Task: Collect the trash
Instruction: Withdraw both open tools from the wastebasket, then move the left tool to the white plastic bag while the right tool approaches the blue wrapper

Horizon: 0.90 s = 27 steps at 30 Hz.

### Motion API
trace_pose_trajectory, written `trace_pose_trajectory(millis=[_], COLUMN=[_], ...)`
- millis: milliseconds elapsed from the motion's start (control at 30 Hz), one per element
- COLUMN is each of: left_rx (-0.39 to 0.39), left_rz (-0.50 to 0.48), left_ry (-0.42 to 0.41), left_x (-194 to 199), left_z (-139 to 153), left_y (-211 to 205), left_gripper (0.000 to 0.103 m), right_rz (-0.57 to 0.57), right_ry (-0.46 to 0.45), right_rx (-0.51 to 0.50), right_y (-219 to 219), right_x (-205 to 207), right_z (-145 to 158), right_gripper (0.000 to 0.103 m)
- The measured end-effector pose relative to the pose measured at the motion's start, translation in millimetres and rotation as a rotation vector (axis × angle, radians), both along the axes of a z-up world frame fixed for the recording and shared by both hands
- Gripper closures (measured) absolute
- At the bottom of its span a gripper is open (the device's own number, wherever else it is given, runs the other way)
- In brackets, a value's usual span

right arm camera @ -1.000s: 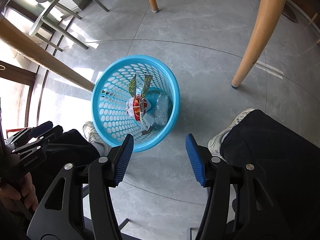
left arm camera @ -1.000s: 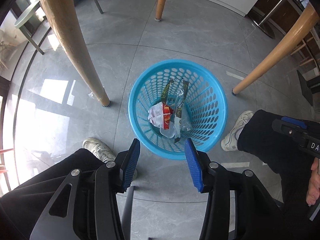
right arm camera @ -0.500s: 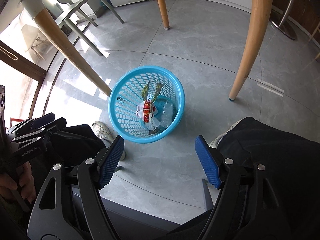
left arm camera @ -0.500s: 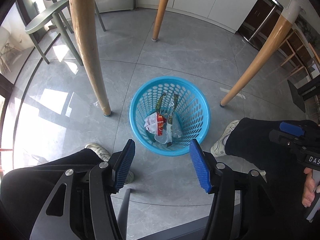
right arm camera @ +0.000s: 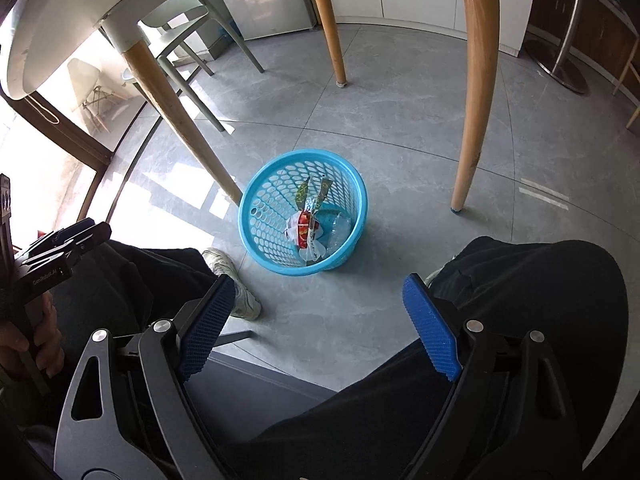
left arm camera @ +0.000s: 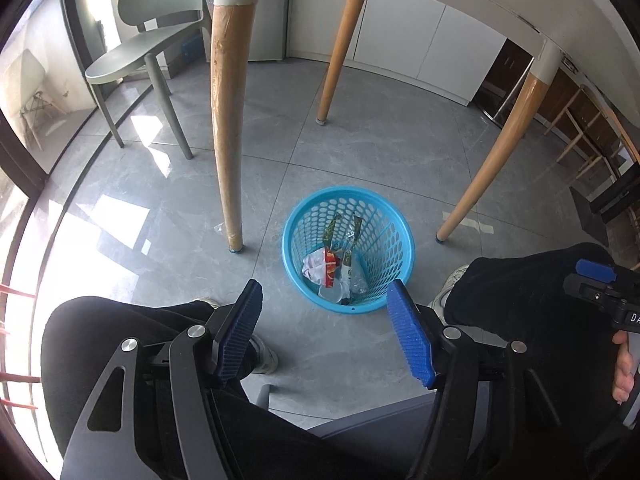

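Both grippers rose from blue basket [left arm camera: 348,250]; left gripper [left arm camera: 324,336] and right gripper [right arm camera: 316,324] jaws just widened, empty. Scan floor beyond 12 o'clock.

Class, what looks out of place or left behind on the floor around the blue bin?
One thing stands out: a small clear scrap of wrapper lies on the grey floor by the foot of the nearest table leg, outside the blue bin. The other rubbish sits inside the upright bin.

The right gripper [right arm camera: 316,320] is hanging empty, jaws just widening, above the blue basket [right arm camera: 260,216] holding wrappers [right arm camera: 306,230] under the table [right arm camera: 60,20].
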<state>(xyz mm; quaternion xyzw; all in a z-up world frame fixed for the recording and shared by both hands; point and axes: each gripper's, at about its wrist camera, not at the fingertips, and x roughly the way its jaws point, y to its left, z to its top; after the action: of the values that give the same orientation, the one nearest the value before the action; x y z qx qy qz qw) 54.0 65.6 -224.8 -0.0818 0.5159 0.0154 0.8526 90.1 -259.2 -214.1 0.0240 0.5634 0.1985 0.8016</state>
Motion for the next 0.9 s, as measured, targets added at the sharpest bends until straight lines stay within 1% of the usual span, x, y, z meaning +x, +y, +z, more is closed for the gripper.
trace_pose_trajectory(millis=[167,333,433,567,667,900], left_rx=[0.002,0.023,0.038,0.069,0.073,0.080], left_rz=[0.022,0.034,0.030,0.030,0.035,0.069], left_ry=[-0.037,-0.098,-0.148,-0.218,-0.258,-0.366], left_x=[-13,-22,-25,-26,-21,-9], left_z=[19,50,72,101,121,165], left_y=[11,15,14,14,16,19], left_gripper=[0.036,0.035,0.032,0.031,0.030,0.028], right_rz=[0.008,0.014,0.022,0.023,0.017,-0.007], right_ry=[-0.063,-0.111,-0.162,-0.243,-0.297,-0.384], right_rx=[0.009,0.034,0.050,0.068,0.079,0.103], right_y=[-9,-15,-17,-18,-20,-22], right_x=[-15,-23,-27,-23,-16,12], right_z=[28,56,79,115,140,186], right_gripper=[0.020,0.020,0.015,0.014,0.013,0.011])
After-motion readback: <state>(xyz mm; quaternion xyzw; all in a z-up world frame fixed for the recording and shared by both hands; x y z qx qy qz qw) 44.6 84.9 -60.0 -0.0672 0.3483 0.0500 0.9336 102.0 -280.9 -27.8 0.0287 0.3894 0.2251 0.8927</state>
